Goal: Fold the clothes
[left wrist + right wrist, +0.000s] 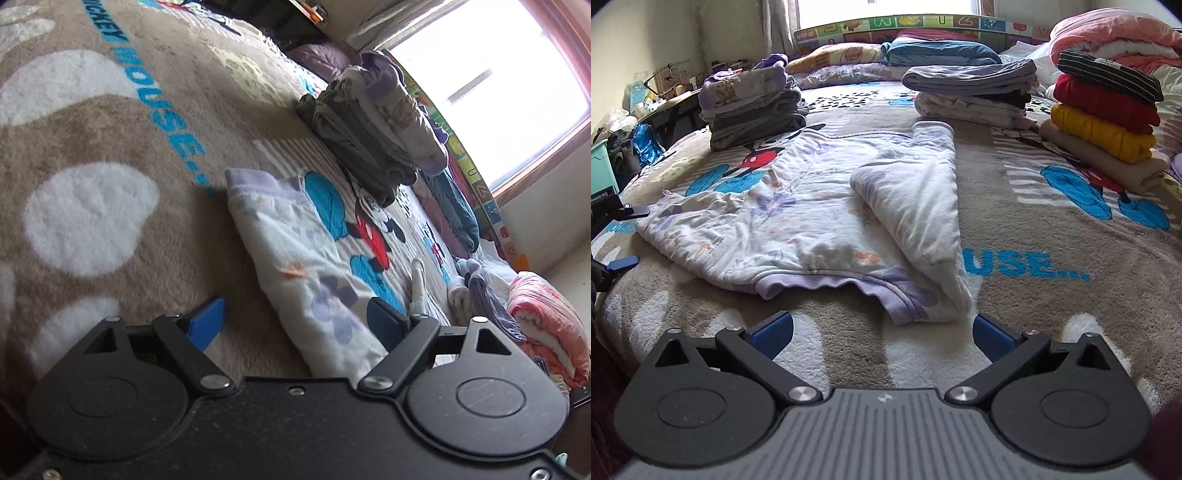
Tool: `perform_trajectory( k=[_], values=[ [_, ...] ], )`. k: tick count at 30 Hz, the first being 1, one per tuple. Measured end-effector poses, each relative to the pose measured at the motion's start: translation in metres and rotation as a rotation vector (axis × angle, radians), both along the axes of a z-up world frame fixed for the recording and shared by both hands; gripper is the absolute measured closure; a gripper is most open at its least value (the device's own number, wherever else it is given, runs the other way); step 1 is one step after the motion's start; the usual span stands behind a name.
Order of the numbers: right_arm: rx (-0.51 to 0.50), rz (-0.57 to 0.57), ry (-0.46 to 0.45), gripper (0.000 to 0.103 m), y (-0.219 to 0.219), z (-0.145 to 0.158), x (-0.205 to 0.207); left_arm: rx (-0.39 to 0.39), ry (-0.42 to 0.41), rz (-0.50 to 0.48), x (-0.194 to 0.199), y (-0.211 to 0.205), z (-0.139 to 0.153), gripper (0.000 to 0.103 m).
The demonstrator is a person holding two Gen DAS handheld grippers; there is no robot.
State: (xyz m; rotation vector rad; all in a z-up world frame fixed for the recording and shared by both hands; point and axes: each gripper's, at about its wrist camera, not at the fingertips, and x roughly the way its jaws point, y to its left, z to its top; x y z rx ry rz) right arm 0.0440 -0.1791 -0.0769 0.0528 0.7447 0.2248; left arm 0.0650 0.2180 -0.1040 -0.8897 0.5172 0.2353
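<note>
A white floral garment with lilac trim [820,218] lies on the Mickey Mouse blanket [1034,221], its right sleeve folded over the body. My right gripper [882,332] is open and empty just in front of the garment's lilac hem. My left gripper [295,321] is open and empty at the garment's edge [306,251], the cloth lying between its fingers. The left gripper's blue finger also shows at the far left of the right wrist view [622,264].
Folded stacks stand on the bed: a grey and lilac pile [753,107] back left, a lilac and white pile [975,92] back centre, a striped, red, yellow and beige pile [1104,114] right. A pink quilt [1115,33] and pillows lie behind. A window [498,74] is beyond.
</note>
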Motion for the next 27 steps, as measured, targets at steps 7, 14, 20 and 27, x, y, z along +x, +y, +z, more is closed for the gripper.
perform_trajectory(
  k=[7, 14, 20, 27],
  values=[
    [-0.003, -0.003, 0.016, 0.0, -0.002, -0.004, 0.001, 0.036, -0.005, 0.018, 0.015, 0.003, -0.005, 0.09],
    [-0.002, -0.016, 0.035, 0.0, -0.007, -0.007, 0.003, 0.147, -0.12, -0.065, 0.01, -0.019, 0.024, 0.097],
    [-0.002, -0.014, 0.049, 0.0, -0.008, -0.011, 0.004, 0.249, -0.18, -0.14, 0.006, -0.043, 0.042, 0.098],
    [-0.005, -0.005, 0.063, 0.0, -0.007, -0.015, 0.005, 0.425, -0.229, -0.284, 0.013, -0.094, 0.058, 0.097]
  ],
)
